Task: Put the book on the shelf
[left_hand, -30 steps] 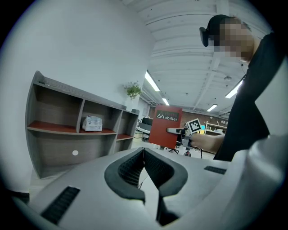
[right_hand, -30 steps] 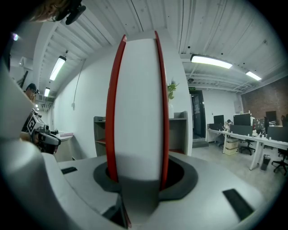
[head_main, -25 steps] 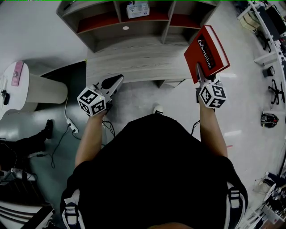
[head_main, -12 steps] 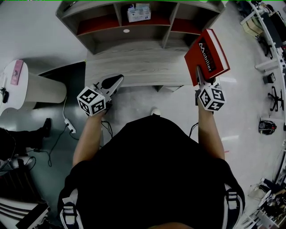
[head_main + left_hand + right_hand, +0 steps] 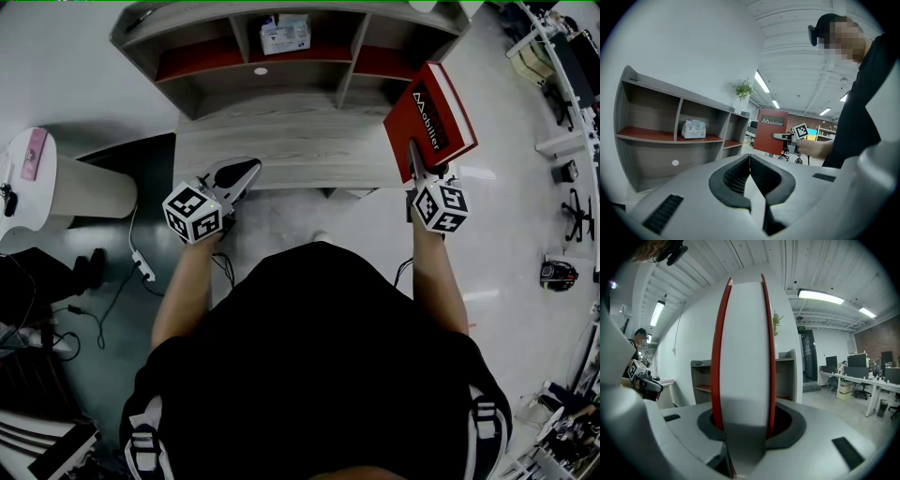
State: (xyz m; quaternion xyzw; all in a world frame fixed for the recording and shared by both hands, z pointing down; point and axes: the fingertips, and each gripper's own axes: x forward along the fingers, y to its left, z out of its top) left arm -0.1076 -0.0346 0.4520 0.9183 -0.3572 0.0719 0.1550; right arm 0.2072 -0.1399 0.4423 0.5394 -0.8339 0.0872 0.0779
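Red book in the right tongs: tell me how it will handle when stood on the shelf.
The red book looks stiff: its covers stay straight though the right tongs grip only one end. Its thick page block suggests some weight for its size. Stood upright on the shelf, it might tip, being tall on a narrow edge.

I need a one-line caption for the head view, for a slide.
A person facing the shelf holds a red book in the right gripper; the left gripper is shut, empty.
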